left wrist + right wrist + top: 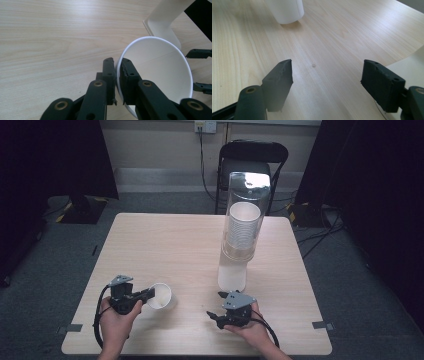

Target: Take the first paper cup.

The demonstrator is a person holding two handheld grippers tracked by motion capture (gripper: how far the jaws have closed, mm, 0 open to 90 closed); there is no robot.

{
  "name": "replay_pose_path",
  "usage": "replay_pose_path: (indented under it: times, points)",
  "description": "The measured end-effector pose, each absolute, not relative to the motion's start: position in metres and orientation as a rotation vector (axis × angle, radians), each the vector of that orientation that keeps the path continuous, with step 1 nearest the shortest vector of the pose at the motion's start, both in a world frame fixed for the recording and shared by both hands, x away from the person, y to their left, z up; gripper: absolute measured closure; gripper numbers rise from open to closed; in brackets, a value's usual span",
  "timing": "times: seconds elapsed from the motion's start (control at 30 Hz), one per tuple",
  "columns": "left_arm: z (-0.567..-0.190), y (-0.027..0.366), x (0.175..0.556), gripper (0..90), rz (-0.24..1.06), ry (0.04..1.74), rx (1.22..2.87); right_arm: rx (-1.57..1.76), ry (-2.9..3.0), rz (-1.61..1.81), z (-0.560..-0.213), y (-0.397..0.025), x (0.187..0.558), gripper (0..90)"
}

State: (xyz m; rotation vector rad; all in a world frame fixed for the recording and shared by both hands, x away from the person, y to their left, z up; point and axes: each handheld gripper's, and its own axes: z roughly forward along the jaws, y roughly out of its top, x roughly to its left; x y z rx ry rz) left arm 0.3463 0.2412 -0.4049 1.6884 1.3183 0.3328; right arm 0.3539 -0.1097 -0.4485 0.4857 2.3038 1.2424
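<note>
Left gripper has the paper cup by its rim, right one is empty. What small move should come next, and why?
Probably tip the paper cup upright and set it on the table. The left gripper is clamped on its rim, one jaw inside and one outside, and the cup lies tilted with its mouth sideways. The right gripper is open near the cup dispenser, free to help.

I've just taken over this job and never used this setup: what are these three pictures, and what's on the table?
A person holds a two-jaw claw in each hand. The high view looks down on a wooden table. The other two views ride on the claws and look along their black jaws. The left claw is shut on the rim of a white paper cup, one jaw inside and one outside. The right claw is open over bare wood, holding nothing. A tall clear cup dispenser, with stacked cups inside, stands on a white base toward the table's right.
</note>
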Motion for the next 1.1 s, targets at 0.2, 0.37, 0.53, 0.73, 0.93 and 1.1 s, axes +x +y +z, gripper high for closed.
replay_pose_path:
  times: [0.2, 0.37, 0.53, 0.73, 0.93, 1.1]
  points:
    - [-0.41, 0.239, 0.349, 80.8, 0.336, 1.307, 1.703, 0.516, 2.306, 1.235, -0.449, -0.113, 0.357, 24.9]
    - [-0.412, 0.243, 0.35, 54.3, 0.38, 1.217, 1.668, 0.537, 2.3, 1.242, -0.449, -0.117, 0.359, 24.9]
    - [-0.412, 0.248, 0.347, 38.4, 0.395, 1.102, 1.689, 0.552, 2.29, 1.244, -0.448, -0.123, 0.361, 25.0]
    - [-0.414, 0.259, 0.334, 29.1, 0.429, 0.985, 1.763, 0.593, 2.279, 1.238, -0.446, -0.132, 0.365, 24.9]
    - [-0.438, 0.265, 0.326, 16.2, 0.41, 0.878, 1.894, 0.693, 2.238, 1.226, -0.441, -0.143, 0.371, 22.4]
    - [-0.462, 0.258, 0.332, 16.2, 0.372, 0.859, 2.028, 0.798, 2.162, 1.247, -0.433, -0.157, 0.377, 21.1]
